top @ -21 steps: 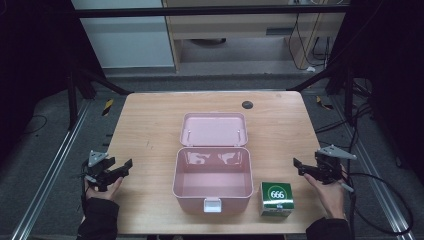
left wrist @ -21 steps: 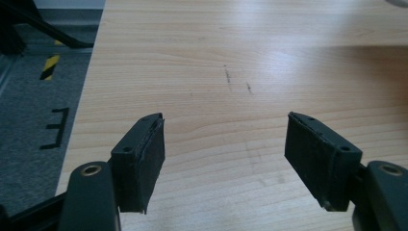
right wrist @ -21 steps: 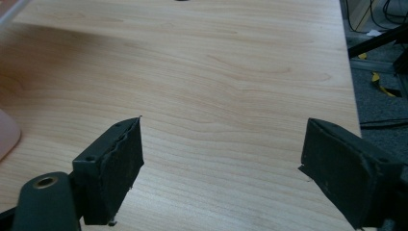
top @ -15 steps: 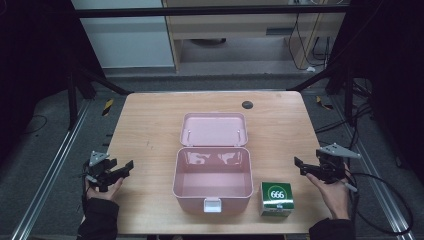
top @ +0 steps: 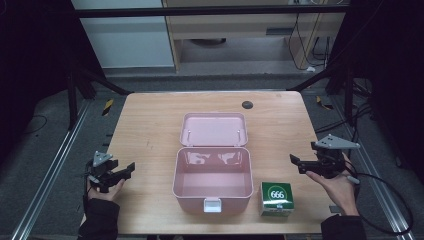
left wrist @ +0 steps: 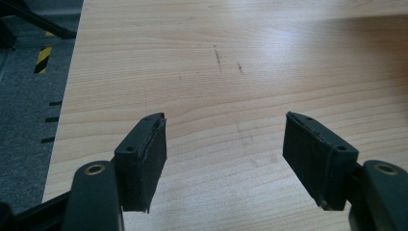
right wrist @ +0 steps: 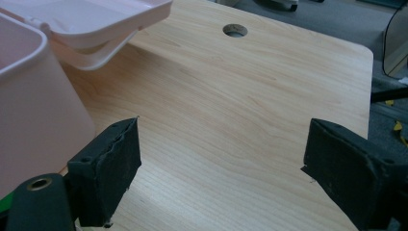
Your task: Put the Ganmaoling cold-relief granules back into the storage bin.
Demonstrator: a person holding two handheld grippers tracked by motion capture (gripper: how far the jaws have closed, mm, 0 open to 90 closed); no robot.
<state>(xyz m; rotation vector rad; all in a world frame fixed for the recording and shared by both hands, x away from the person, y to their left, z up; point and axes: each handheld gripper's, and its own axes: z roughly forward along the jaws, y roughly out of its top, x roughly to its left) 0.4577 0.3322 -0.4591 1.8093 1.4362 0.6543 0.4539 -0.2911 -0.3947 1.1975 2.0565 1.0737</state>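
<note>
Two grippers hovered at table edges: left gripper and right gripper, jaws of both spread wide, empty. Green box stood near front edge, just right of open pink case; lid lay flat behind.

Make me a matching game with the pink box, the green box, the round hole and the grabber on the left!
Things:
1. pink box
2. green box
3. round hole
4. left gripper

Descriptions:
A. near the table's far edge
B. at the table's left edge, jaws apart, holding nothing
C. lid swung open, nothing inside
D. has 666 printed on top

Pairs: 1-C, 2-D, 3-A, 4-B
</note>
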